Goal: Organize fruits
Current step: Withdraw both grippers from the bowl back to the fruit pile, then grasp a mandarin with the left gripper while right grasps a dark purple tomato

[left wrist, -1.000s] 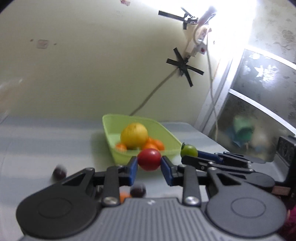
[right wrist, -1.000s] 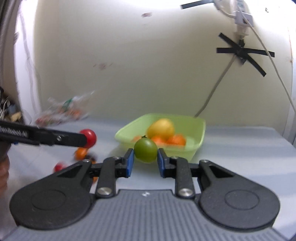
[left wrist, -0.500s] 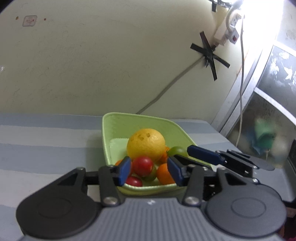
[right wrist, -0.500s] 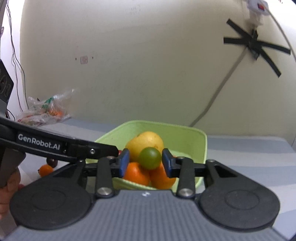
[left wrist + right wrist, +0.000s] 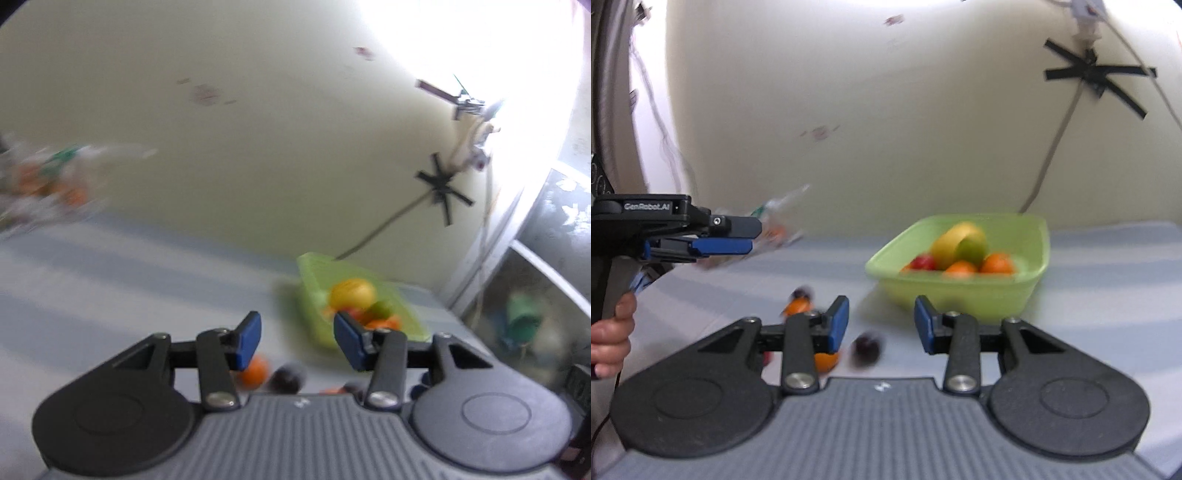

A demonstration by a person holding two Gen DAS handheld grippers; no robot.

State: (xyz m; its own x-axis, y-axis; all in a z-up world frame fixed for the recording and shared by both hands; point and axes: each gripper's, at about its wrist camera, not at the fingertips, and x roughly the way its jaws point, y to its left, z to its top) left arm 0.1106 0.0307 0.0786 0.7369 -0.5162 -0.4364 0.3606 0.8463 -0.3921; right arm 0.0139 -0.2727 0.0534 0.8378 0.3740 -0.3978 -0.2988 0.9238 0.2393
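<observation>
both grippers' fingers [image 5: 837, 325] apart, empty.

**Your two grippers, as built**

Your right gripper [image 5: 881, 325] has a ribbed grey body, two round black discs and black linkage arms pinned with silver screws, ending in blue pads [image 5: 839, 323]. Your left gripper [image 5: 297, 341] matches it, with the same blue pads [image 5: 249, 338]. Left of the right gripper, the other's black side reads "GenRobot.AI", above your hand [image 5: 609, 334] on its grey handle.
</observation>
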